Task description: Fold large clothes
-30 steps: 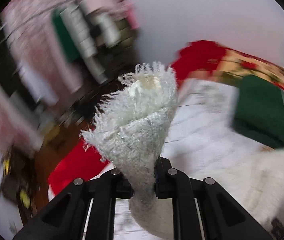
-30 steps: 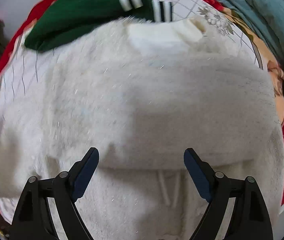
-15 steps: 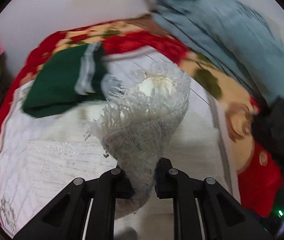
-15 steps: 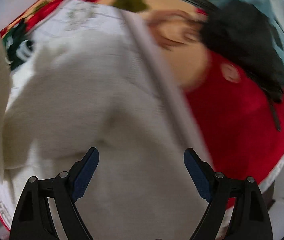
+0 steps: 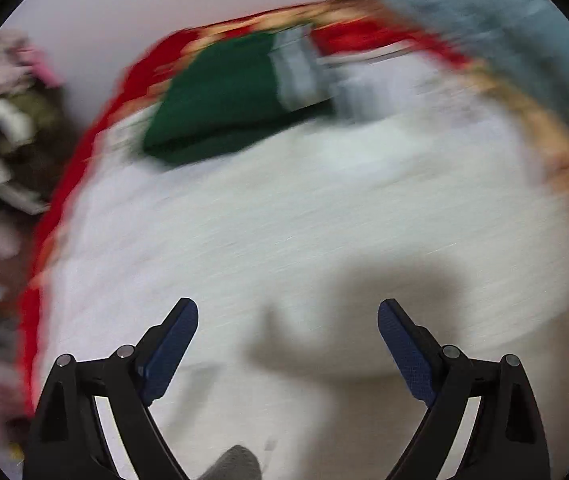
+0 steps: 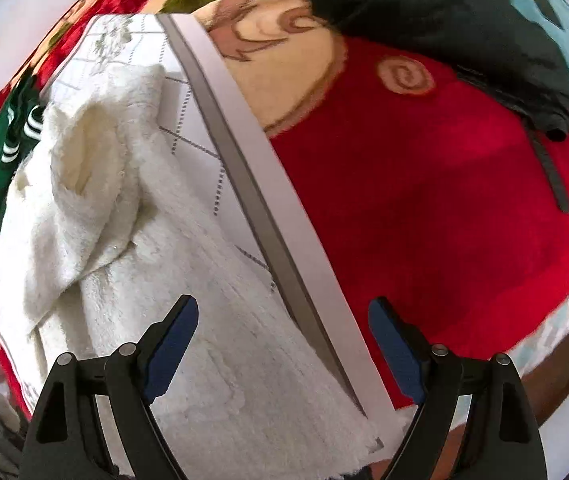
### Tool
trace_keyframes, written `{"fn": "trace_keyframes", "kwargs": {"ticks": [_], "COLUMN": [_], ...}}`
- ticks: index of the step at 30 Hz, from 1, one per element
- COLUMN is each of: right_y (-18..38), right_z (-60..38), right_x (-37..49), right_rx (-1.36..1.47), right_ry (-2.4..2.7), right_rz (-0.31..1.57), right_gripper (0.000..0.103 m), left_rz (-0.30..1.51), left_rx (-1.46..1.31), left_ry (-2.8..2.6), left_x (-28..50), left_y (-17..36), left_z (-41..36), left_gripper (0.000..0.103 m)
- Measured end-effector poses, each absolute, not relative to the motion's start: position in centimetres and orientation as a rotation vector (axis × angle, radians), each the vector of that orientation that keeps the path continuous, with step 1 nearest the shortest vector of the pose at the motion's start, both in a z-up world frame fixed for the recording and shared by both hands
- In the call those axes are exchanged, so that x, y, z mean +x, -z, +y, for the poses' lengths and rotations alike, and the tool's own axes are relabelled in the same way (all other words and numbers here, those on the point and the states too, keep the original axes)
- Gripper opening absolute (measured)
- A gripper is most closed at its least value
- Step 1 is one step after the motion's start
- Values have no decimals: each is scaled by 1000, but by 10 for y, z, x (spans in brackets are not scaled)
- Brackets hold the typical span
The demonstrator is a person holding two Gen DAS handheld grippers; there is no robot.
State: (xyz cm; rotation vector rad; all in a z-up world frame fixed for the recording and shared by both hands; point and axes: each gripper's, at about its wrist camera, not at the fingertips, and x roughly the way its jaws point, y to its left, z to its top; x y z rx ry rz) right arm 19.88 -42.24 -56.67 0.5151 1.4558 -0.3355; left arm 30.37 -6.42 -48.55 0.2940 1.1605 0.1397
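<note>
Though the left wrist view is smeared by motion, the left gripper [image 5: 287, 322] shows its jaws wide and empty above the fluffy white fleece garment [image 5: 304, 232], which spreads across the bed ahead of and beneath them. A folded dark green garment with pale stripes [image 5: 228, 96] sits beyond it.

Right wrist view — the right gripper [image 6: 283, 322] also has jaws wide, holding nothing. The fleece lies ahead and left, one part lapped over its body; its lower edge runs beneath the left jaw. A red patterned blanket [image 6: 444, 208] fills the right.

Judgement: folding partly begun — further folds remain.
</note>
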Motion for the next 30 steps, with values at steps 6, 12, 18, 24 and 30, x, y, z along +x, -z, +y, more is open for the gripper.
{"fn": "trace_keyframes", "kwargs": {"ticks": [6,12,18,24,30], "right_y": [608,635,636,633,634], "right_z": [-391,-352,-306,-278,-346], "right_x": [271,345,370,374,335], "right_rx": [299,123,157,231,481], "right_ry": [168,-5,-70,-136,124], "right_rz": [1520,1543,1566,1565,1512], "right_gripper": [88,62,31,28,28], "left_rz": [1360,1339,1333,1321,1323], "left_rx": [411,395,226,214,246], "left_ry": [-401,-474,-552,-595,-536], "left_x": [295,314,324,329,323], "left_y": [573,587,577,572,576], "left_z": [27,38,83,128,118], "left_gripper": [92,103,103,103,103]}}
